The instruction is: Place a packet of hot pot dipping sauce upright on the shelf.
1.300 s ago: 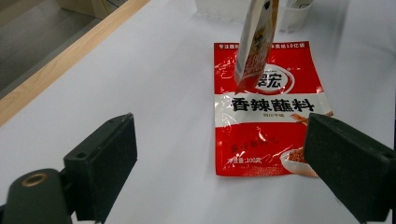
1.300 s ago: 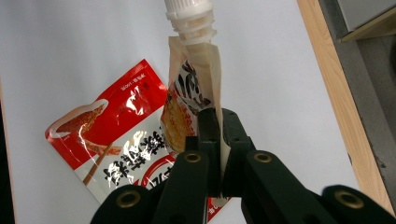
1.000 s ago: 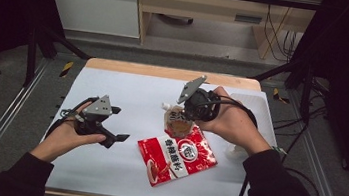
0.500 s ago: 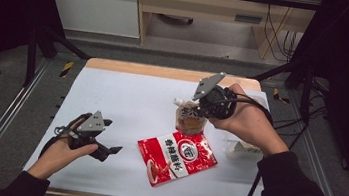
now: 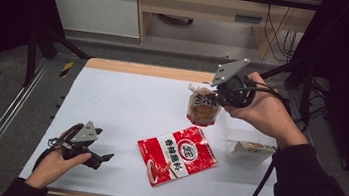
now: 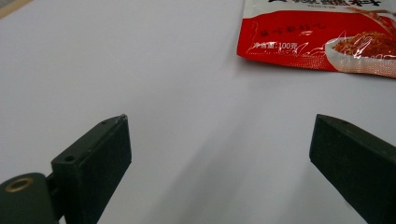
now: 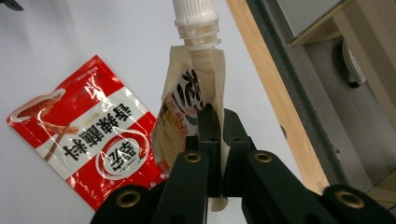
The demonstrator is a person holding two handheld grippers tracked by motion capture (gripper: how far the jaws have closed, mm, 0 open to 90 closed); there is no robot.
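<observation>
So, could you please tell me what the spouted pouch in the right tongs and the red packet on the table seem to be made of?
The spouted pouch looks like soft printed plastic film, flattened where the right tongs pinch it, with a ribbed white cap that seems to be hard plastic. The red packet appears to be glossy plastic film, possibly laminated: it shows bright glare and fine wrinkles.

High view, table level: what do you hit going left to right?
left gripper → red sachet → spouted pouch pinched in the right gripper → small carton.
</observation>
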